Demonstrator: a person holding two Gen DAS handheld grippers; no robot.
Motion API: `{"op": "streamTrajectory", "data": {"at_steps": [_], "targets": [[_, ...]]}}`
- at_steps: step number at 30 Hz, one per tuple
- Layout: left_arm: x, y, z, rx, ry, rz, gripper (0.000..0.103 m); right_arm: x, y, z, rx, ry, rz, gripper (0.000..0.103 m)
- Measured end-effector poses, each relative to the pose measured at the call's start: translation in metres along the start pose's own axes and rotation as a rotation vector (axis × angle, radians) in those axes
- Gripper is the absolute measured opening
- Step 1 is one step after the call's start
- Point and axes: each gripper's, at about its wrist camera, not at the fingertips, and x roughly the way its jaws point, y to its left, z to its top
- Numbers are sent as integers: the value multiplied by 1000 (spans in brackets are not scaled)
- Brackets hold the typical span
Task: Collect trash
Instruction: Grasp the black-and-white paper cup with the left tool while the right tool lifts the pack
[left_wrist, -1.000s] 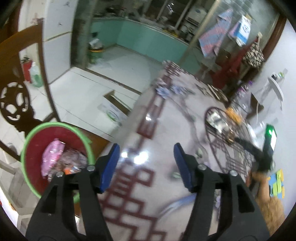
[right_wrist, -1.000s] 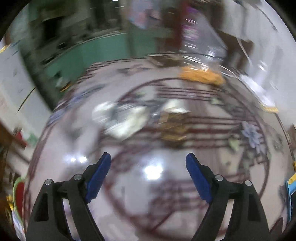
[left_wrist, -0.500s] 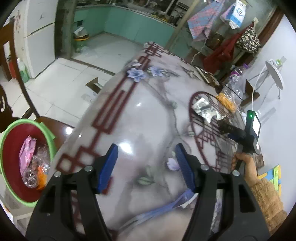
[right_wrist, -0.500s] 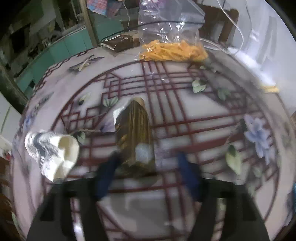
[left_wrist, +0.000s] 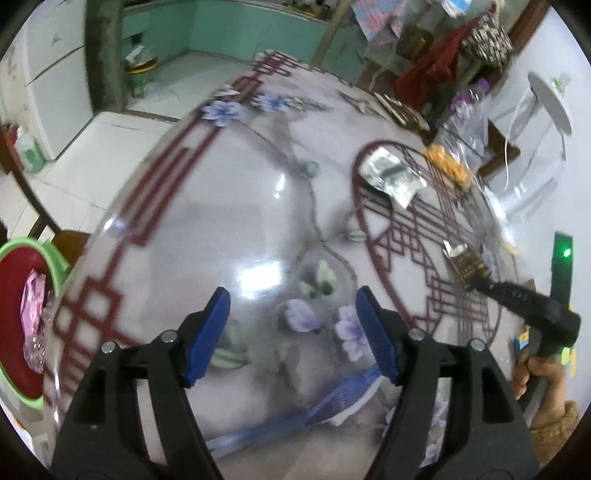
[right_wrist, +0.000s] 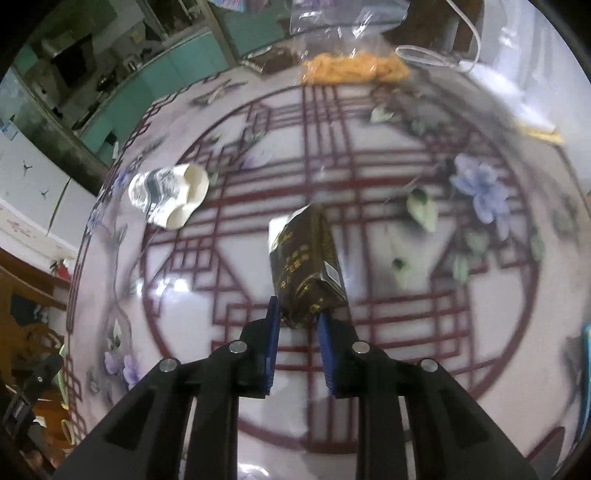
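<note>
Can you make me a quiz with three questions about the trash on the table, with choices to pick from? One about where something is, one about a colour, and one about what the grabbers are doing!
1. Where is the crushed paper cup?
A. In the bin
B. On the table, apart from the dark packet
C. Between the left gripper's fingers

2. What colour is the rim of the trash bin?
A. Green
B. Yellow
C. Black

3. What is the right gripper doing?
A. Standing wide open over bare table
B. Holding the cup
C. Shut on the dark packet

Answers:
1 B: the cup lies on the table, off to the left of the packet, not touching it.
2 A: the bin is red inside with a green rim.
3 C: its blue pads press the packet's near end, while the left gripper is open and holds nothing.
</note>
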Motion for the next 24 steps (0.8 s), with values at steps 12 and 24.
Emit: {"op": "streamTrajectory", "data": {"at_steps": [12, 24], "targets": [[70, -88, 82, -11, -41, 28, 94, 15, 13, 16, -139, -45, -85, 86], [159, -112, 112, -207, 13, 174, 96, 35, -5, 28, -123, -44, -78, 82]]}}
